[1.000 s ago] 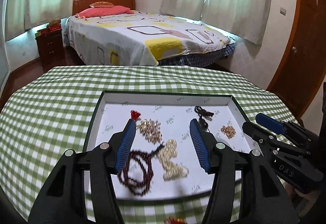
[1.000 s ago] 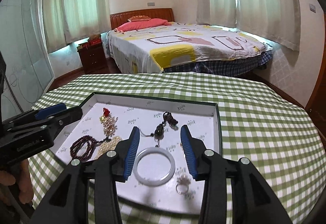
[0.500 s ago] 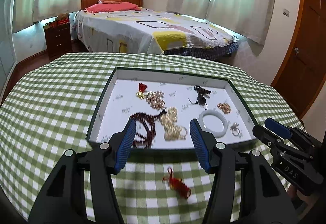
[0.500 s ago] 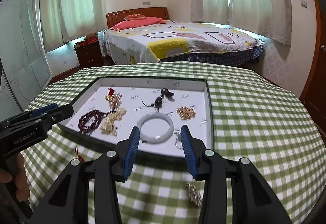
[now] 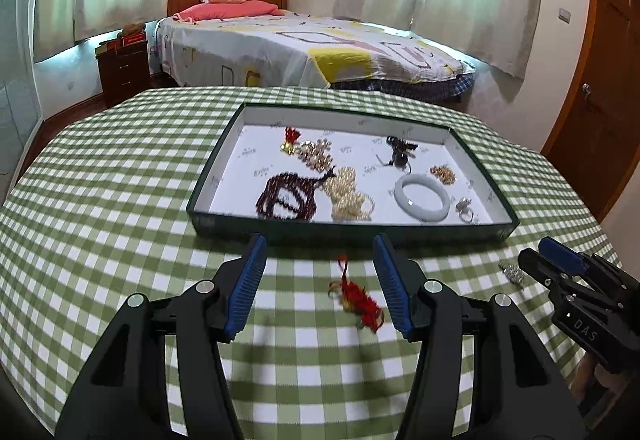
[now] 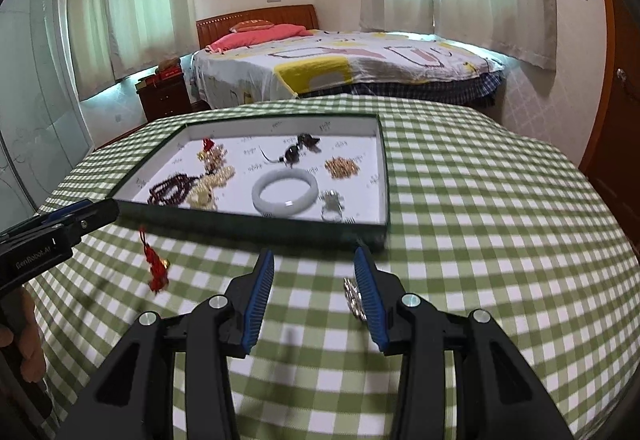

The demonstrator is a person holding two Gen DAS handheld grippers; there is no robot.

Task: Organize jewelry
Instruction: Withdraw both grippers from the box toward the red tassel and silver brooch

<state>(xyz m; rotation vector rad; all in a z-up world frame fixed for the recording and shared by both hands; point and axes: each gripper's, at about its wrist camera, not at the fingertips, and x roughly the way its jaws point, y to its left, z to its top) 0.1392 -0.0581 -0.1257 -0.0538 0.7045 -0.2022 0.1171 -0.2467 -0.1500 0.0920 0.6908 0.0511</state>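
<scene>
A dark green tray (image 5: 352,231) with a white floor sits on the checked table and shows in the right wrist view (image 6: 256,225) too. In it lie a dark red bead strand (image 5: 286,196), pearl strands (image 5: 349,192), a white jade bangle (image 5: 421,197), a ring (image 5: 465,211) and other small pieces. A red tassel charm (image 5: 358,298) lies on the cloth in front of the tray, between the fingers of my open, empty left gripper (image 5: 320,282). A silver chain (image 6: 354,298) lies by the right finger of my open, empty right gripper (image 6: 314,294).
The round table has a green and white checked cloth (image 5: 100,232). Behind it stand a bed (image 5: 312,52), a dark nightstand (image 5: 122,68) and curtained windows. A wooden door (image 5: 600,88) is at the right.
Both grippers have pulled back from over the tray toward the near side of the table. The red tassel and the silver chain on the cloth have come into view.
</scene>
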